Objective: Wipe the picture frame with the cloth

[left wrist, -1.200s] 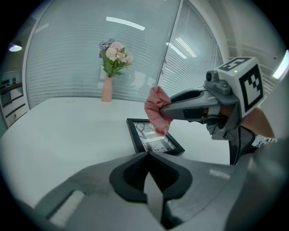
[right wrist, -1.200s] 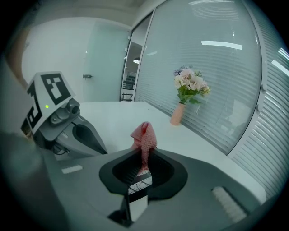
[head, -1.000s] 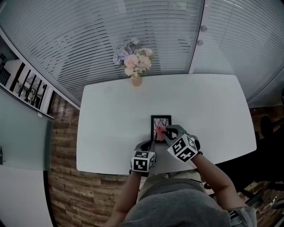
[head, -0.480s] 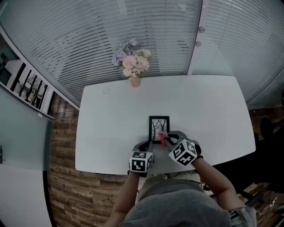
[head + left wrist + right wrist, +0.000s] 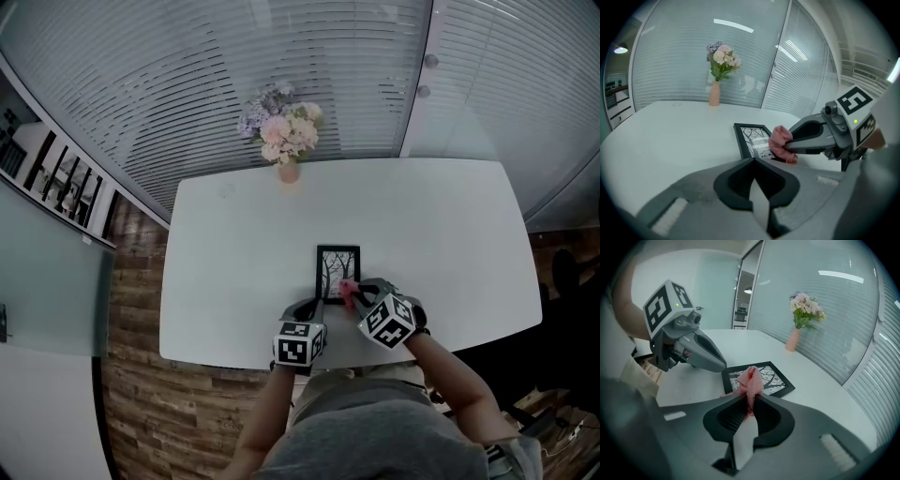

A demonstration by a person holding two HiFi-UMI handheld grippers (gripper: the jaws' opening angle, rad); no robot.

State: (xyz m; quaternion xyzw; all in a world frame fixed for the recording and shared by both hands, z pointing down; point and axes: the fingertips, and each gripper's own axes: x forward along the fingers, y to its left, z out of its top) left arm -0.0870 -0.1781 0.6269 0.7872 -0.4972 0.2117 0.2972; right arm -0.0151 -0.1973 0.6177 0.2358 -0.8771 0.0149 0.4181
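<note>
The white tabletop (image 5: 450, 234) lies bare to the left, right and far side of the picture frame (image 5: 338, 272). Only a vase of flowers (image 5: 286, 136) stands on it, at the middle of the far edge. The frame lies flat near the near edge, about midway along it. The right claw (image 5: 750, 401) pinches the bunched pink cloth (image 5: 751, 382) over the frame's near right corner. The left claw (image 5: 753, 161) is pressed together with nothing in it, its tip just beside the frame's near left corner.
</note>
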